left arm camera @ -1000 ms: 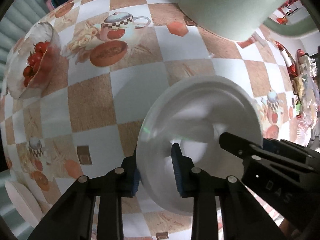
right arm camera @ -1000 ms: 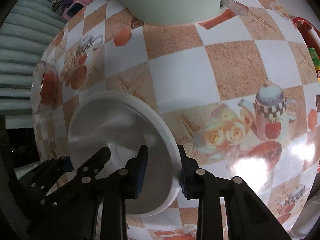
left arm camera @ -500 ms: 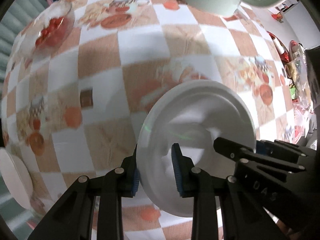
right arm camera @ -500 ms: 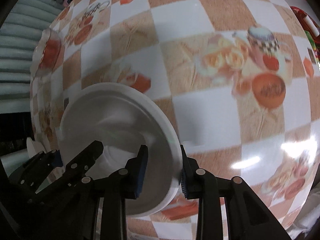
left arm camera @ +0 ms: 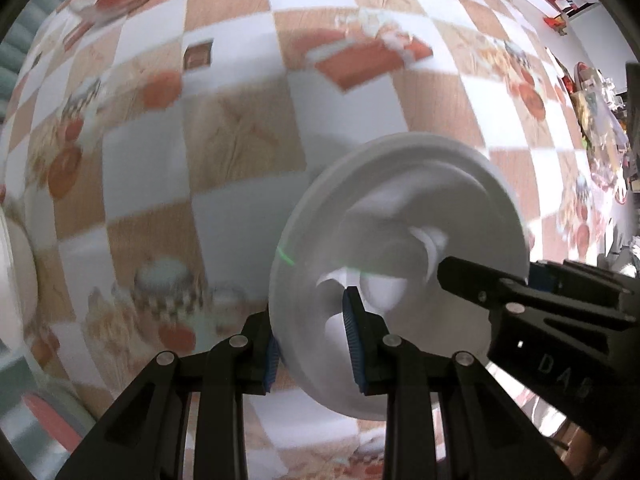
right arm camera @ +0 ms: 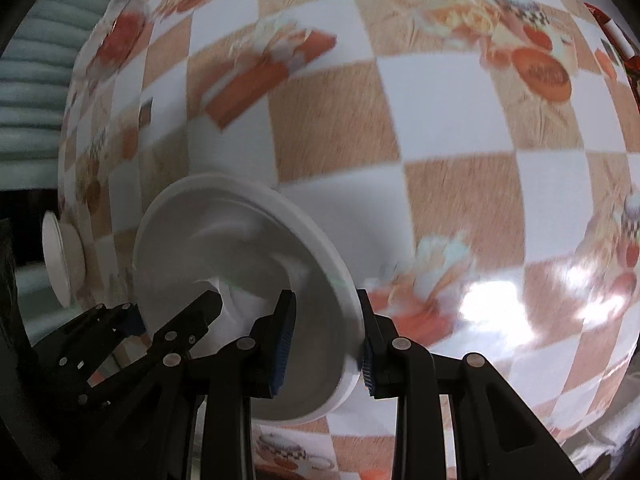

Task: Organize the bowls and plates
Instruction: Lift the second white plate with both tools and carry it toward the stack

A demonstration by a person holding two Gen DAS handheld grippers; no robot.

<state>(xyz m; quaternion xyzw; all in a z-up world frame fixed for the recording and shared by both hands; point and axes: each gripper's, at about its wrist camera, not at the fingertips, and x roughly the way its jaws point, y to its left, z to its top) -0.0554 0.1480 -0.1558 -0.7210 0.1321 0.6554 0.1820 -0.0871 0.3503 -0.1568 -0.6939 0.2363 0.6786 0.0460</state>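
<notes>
A white bowl (left arm camera: pixel 400 216) hangs above the checkered tablecloth (left arm camera: pixel 240 152) – held by 2 grippers. The left gripper (left arm camera: pixel 314 344) pinches its near rim; the right gripper (right arm camera: pixel 326 340) pinches the opposite rim. Another white dish (right arm camera: pixel 56 256) lies near the table's edge.

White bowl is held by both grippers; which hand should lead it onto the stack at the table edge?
Left. The white stack lies beside the left gripper; the right gripper grips the white bowl on its far rim.

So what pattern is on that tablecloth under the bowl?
The tablecloth has tan-and-white checks with printed teapots and food, clearest in the right wrist view.
</notes>
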